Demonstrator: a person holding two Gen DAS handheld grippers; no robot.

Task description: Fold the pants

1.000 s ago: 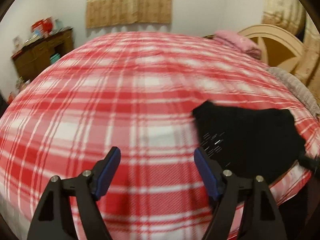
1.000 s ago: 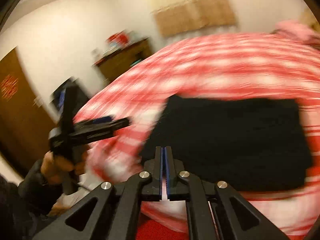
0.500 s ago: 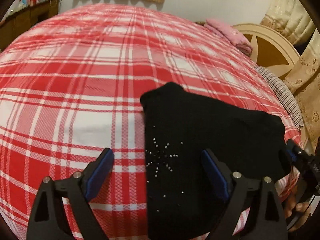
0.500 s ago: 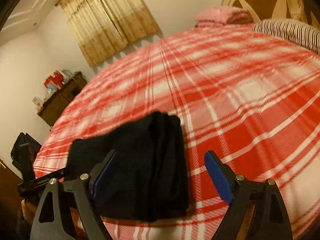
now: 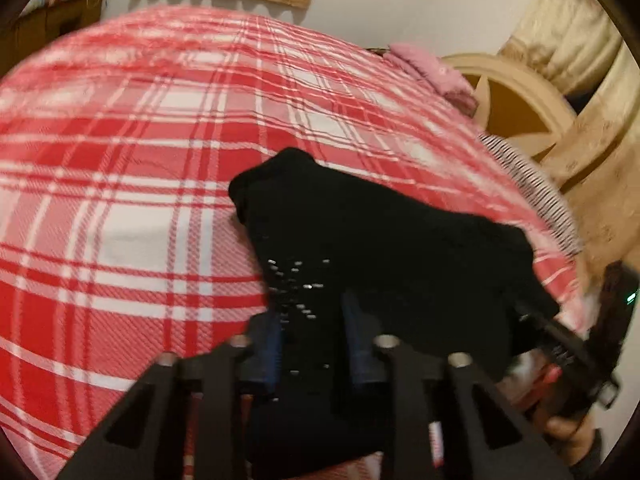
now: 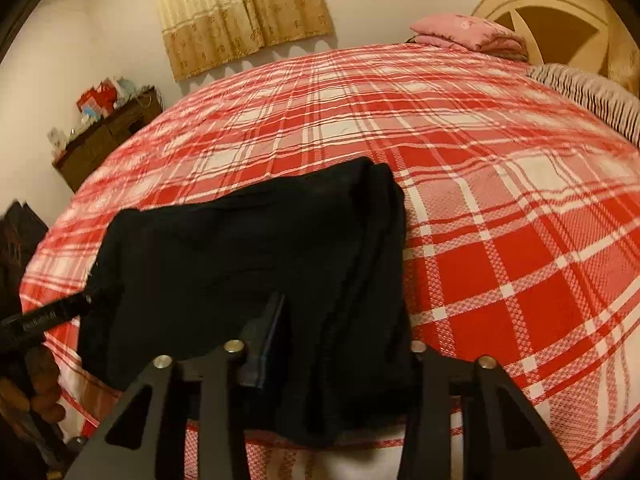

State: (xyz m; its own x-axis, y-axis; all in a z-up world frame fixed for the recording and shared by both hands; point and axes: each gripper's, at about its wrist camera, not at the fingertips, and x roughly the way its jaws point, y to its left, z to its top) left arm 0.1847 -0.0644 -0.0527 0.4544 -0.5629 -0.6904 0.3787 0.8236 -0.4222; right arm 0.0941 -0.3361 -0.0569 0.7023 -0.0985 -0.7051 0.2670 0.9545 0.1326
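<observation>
The black pants (image 5: 380, 248) lie folded into a thick rectangle near the front edge of the red plaid bed (image 5: 140, 184); small shiny studs (image 5: 296, 280) show on their left end. My left gripper (image 5: 314, 344) has its jaws closed in on the left front edge of the pants, with cloth between the blue pads. In the right wrist view the pants (image 6: 240, 248) fill the lower middle. My right gripper (image 6: 340, 340) straddles their right front edge; its left finger (image 6: 272, 328) lies on the cloth, and its right finger is hidden under the fold.
A pink folded blanket (image 6: 468, 34) and a striped pillow (image 6: 592, 96) lie by the cream headboard (image 6: 552, 12) at the far right. A dark wooden dresser (image 6: 108, 136) with clutter stands at the far left. Curtains (image 6: 244, 8) hang on the back wall.
Both grippers moved forward onto the near edge of the pants. The left jaws narrowed from wide open to close together on the cloth. The right jaws narrowed over the right fold.
</observation>
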